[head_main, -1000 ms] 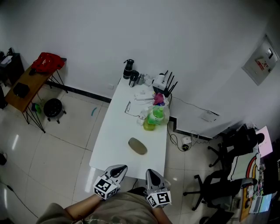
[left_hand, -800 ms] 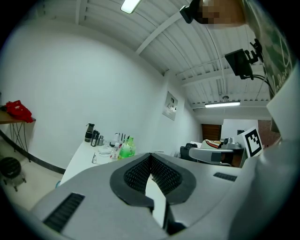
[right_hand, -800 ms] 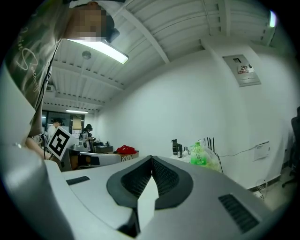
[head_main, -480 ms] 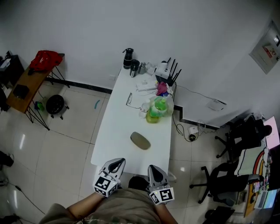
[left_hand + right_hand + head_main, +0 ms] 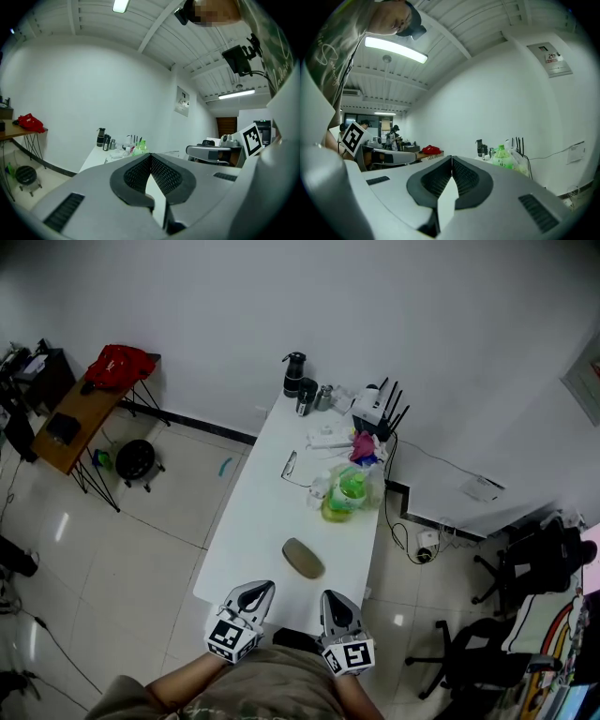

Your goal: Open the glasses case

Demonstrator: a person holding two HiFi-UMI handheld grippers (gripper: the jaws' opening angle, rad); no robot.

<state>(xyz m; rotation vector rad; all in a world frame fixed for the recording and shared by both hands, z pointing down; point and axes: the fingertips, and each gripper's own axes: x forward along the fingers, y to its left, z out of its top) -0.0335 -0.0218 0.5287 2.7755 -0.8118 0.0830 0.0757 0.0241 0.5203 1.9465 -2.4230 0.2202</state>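
Note:
The glasses case (image 5: 303, 558) is a closed, olive-grey oval lying on the near part of the long white table (image 5: 262, 521). My left gripper (image 5: 259, 589) hangs just off the table's near edge, left of the case, shut with nothing in it. My right gripper (image 5: 331, 598) hangs beside it, below and right of the case, also shut and empty. In the left gripper view the jaws (image 5: 151, 157) meet at their tips; the right gripper view shows the same (image 5: 452, 159). The case is hidden in both gripper views.
At the table's far end stand a green bottle (image 5: 346, 494), a black flask (image 5: 294, 374), a router with antennas (image 5: 377, 409), a pair of glasses (image 5: 291, 465) and small clutter. A wooden side table with a red bag (image 5: 120, 366) stands left; office chairs (image 5: 525, 568) stand right.
The view has shifted: the table and case now sit further right and lower in the head view. Both grippers have come slightly nearer the table's near edge, still shut.

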